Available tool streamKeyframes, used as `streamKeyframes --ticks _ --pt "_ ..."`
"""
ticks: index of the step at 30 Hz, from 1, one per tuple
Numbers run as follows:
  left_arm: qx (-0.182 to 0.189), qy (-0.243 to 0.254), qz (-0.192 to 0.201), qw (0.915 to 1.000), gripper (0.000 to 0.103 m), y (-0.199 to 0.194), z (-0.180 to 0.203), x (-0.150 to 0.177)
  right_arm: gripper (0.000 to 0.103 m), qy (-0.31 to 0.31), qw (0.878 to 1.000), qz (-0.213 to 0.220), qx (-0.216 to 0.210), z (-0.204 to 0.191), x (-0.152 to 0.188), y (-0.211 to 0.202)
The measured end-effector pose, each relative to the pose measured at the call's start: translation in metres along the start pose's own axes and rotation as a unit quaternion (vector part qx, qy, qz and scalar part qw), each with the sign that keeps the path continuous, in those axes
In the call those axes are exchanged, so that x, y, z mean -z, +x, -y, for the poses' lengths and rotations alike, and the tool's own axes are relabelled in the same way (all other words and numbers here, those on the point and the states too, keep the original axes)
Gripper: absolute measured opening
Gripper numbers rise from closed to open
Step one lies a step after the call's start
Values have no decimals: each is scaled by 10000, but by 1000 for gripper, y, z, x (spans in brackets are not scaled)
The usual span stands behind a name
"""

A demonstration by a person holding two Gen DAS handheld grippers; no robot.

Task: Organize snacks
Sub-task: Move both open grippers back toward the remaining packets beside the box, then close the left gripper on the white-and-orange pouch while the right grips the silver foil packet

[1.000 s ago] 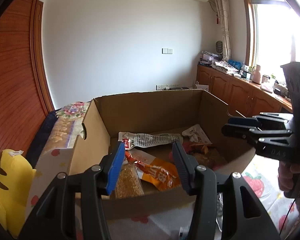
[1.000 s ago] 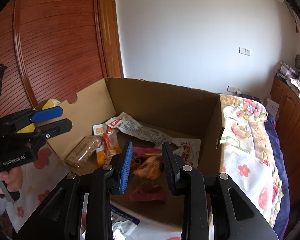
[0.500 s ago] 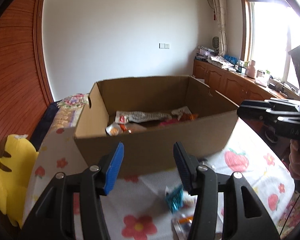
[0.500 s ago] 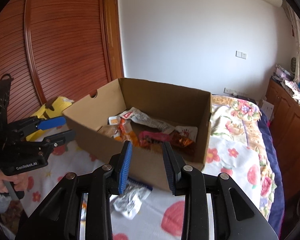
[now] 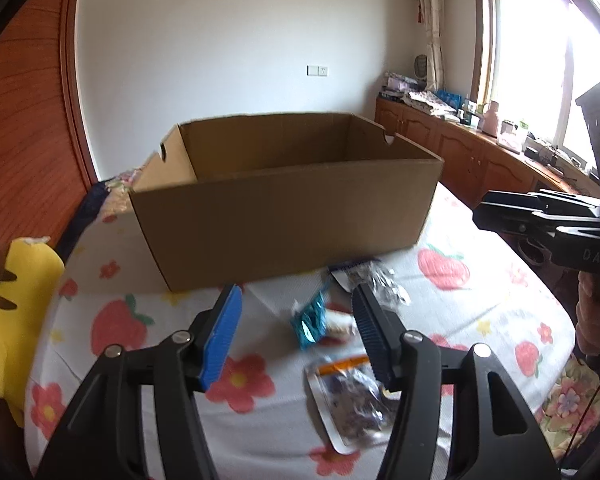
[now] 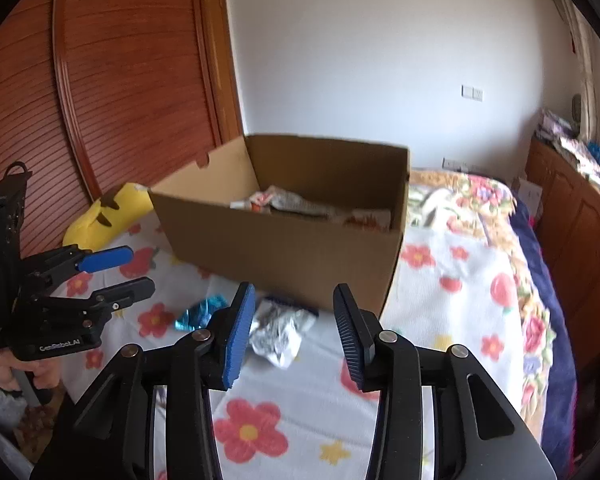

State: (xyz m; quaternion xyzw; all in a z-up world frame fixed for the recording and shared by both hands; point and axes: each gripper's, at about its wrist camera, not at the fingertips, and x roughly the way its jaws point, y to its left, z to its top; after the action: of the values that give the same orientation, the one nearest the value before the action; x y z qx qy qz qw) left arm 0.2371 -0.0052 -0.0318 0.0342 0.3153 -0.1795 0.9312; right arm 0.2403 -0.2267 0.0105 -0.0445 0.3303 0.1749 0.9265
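An open cardboard box (image 5: 284, 208) (image 6: 300, 252) stands on the flowered bedsheet, with several snack packets (image 6: 296, 202) inside it. In front of the box lie a teal packet (image 5: 310, 320) (image 6: 198, 316), a crinkled silver packet (image 5: 380, 284) (image 6: 278, 330) and a clear bag of dark snacks (image 5: 350, 396). My left gripper (image 5: 296, 320) (image 6: 138, 270) hovers over the teal packet, its jaws opening with nothing pressed between them. My right gripper (image 6: 294, 320) (image 5: 479, 212) hangs above the silver packet, its jaws also opening and holding nothing.
A yellow plush toy (image 5: 16, 312) (image 6: 104, 216) lies left of the box by the wooden wardrobe doors (image 6: 120, 92). Wooden cabinets (image 5: 480, 160) with clutter run under the window on the right. A hand (image 5: 596, 320) holds the right gripper's handle.
Both grippers drew back from over the box to the sheet in front of it. The loose packets came into view, and the right jaws spread wider.
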Motion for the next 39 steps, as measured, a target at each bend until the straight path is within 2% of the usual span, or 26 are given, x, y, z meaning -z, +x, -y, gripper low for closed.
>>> streamKeyframes --ticks 10,17,28,36,39 --pt "242 -267 -419 9985 62 13 17 32 47 208 9995 -221 -29 2 40 14" --pt "185 -204 -600 9978 63 20 32 40 48 342 9987 -369 -110 -2 66 29" --pt "58 -57 -888 9960 64 31 46 49 49 411 9980 -405 -243 -4 80 33" --pt "11 -129 -1135 9935 66 44 44 55 49 256 9988 -401 -152 -8 83 36" --pt "-88 -79 -1095 9939 69 45 45 58 49 231 9989 -381 -137 -9 83 36"
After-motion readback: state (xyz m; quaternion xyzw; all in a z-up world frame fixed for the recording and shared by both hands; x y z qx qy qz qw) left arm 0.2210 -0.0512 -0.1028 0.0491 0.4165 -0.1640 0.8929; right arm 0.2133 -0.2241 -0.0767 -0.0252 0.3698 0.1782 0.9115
